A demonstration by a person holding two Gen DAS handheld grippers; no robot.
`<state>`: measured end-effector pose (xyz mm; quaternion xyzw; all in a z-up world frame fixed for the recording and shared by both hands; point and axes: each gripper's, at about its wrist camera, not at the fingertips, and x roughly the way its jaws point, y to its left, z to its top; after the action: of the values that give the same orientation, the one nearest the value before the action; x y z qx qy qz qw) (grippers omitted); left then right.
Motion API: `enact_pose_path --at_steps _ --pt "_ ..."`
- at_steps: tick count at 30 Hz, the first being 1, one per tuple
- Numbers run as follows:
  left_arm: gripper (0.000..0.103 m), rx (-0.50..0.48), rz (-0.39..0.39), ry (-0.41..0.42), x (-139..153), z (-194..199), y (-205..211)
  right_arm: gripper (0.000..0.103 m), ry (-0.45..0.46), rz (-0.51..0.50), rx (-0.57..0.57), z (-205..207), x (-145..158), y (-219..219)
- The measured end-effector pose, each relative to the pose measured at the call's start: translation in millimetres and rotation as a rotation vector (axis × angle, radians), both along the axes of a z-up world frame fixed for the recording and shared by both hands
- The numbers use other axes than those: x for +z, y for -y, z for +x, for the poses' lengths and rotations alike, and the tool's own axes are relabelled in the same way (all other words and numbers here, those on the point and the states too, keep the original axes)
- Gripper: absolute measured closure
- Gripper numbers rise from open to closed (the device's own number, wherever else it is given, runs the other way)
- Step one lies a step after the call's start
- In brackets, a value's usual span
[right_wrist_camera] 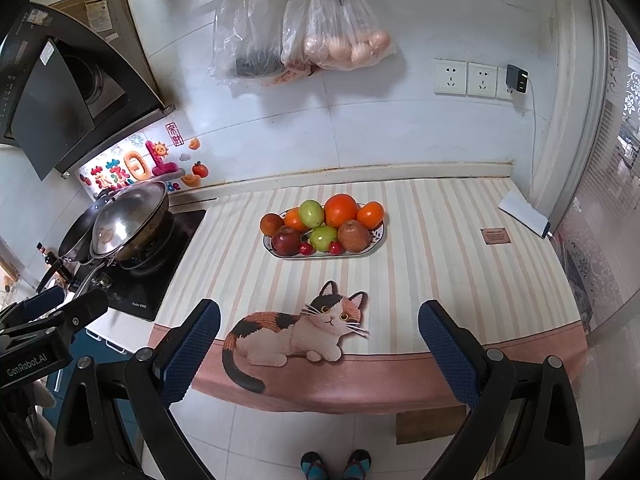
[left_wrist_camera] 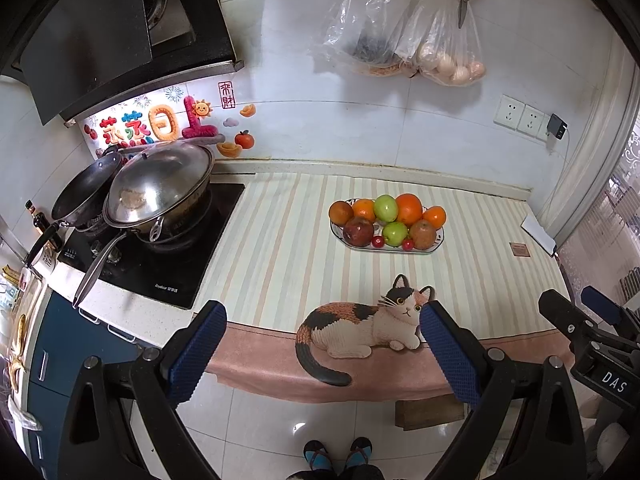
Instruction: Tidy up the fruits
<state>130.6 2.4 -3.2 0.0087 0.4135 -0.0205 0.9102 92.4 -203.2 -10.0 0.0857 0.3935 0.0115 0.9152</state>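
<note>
Both tools hang wide apart and empty over the counter's near edge: the left gripper (left_wrist_camera: 320,336) and the right gripper (right_wrist_camera: 320,340). The plate (left_wrist_camera: 439,236) of fruit sits at twelve o'clock on the striped cloth (left_wrist_camera: 280,240), heaped with oranges (left_wrist_camera: 409,209), green apples (left_wrist_camera: 386,207) and two small red fruits (left_wrist_camera: 377,241), perhaps cherries.

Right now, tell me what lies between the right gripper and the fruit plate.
In the right wrist view, only the striped cloth with its cat picture lies between the open right gripper and the fruit plate; nothing else.
</note>
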Motion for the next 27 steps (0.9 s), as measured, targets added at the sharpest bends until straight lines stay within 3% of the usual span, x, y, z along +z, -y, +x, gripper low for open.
enact_pose_path --at_steps 27 --pt "0.004 -0.011 -0.001 -0.015 -3.5 -4.8 6.1 0.002 -0.014 -0.006 -0.016 -0.6 -1.2 3.8"
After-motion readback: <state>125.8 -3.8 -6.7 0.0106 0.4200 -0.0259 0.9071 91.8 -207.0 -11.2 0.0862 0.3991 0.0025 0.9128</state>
